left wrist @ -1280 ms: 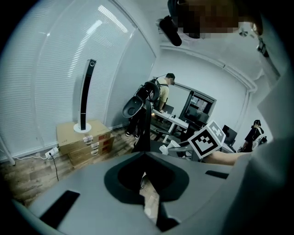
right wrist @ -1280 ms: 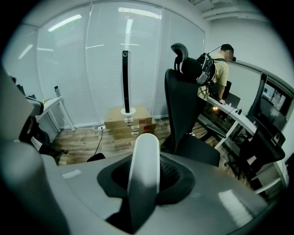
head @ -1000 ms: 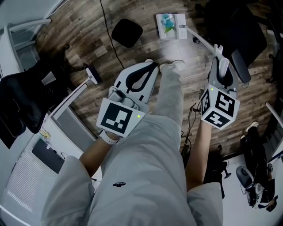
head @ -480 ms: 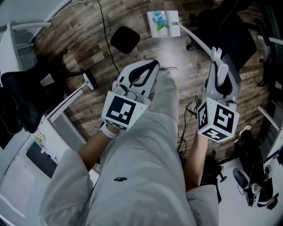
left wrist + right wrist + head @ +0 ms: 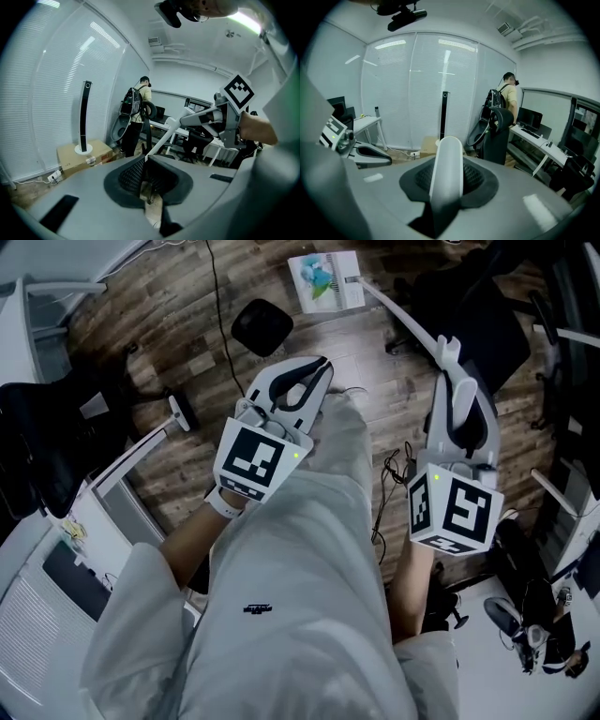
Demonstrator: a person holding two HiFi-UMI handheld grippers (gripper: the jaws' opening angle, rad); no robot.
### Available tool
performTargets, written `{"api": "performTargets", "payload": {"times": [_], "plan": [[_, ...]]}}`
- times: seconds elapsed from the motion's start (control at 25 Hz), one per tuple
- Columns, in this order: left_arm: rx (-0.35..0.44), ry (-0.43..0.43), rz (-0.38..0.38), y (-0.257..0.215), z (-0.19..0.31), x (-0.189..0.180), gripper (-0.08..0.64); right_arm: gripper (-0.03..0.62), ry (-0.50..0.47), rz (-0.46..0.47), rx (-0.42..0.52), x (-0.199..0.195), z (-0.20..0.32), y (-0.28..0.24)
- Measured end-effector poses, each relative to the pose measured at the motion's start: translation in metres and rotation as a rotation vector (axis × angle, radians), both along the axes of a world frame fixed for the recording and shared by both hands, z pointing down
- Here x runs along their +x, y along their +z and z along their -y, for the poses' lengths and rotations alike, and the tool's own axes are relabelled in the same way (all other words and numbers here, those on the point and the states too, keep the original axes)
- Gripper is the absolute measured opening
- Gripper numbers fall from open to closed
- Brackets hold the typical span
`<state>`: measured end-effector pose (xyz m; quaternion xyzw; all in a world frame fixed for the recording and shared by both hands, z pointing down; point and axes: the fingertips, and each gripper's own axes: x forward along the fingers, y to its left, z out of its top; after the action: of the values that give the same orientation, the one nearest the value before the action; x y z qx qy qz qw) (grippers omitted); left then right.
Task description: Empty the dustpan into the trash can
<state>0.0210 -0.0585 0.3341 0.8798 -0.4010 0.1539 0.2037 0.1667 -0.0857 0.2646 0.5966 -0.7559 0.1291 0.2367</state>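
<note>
While right claw (image 5: 455,381) clamps dustpan handle (image 5: 398,313) | left claw (image 5: 309,371) closed

The dustpan handle (image 5: 446,159) is smooth plastic, the floor (image 5: 187,296) grained wood.

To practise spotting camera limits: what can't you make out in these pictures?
1. Dustpan contents: head view, too small.
2. Dustpan: left gripper view, hidden behind the left claw.
3. Black round thing: head view, too small to name.
</note>
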Motion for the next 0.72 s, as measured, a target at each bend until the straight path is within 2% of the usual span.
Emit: {"api": "performTargets", "payload": {"times": [0.08, 0.16, 0.28, 0.52, 0.72], "plan": [[0.015, 0.036, 0.006, -0.003, 0.003, 0.004, 0.009, 0.104, -0.017, 0.001, 0.007, -0.008, 0.000, -0.007], [0.043, 0.063, 0.022, -0.007, 0.009, 0.008, 0.065, 0.104, -0.038, 0.002, 0.013, -0.016, 0.000, -0.013], [0.108, 0.106, 0.086, -0.011, 0.019, 0.011, 0.101, 0.105, -0.070, 0.001, 0.022, -0.027, 0.000, -0.023], [0.218, 0.245, 0.169, -0.008, 0.032, 0.009, 0.110, 0.104, -0.132, -0.010, 0.040, -0.057, -0.007, -0.039], [0.330, 0.374, 0.224, -0.011, 0.036, 0.028, 0.110, 0.106, -0.179, -0.021, 0.043, -0.074, -0.012, -0.046]]}}
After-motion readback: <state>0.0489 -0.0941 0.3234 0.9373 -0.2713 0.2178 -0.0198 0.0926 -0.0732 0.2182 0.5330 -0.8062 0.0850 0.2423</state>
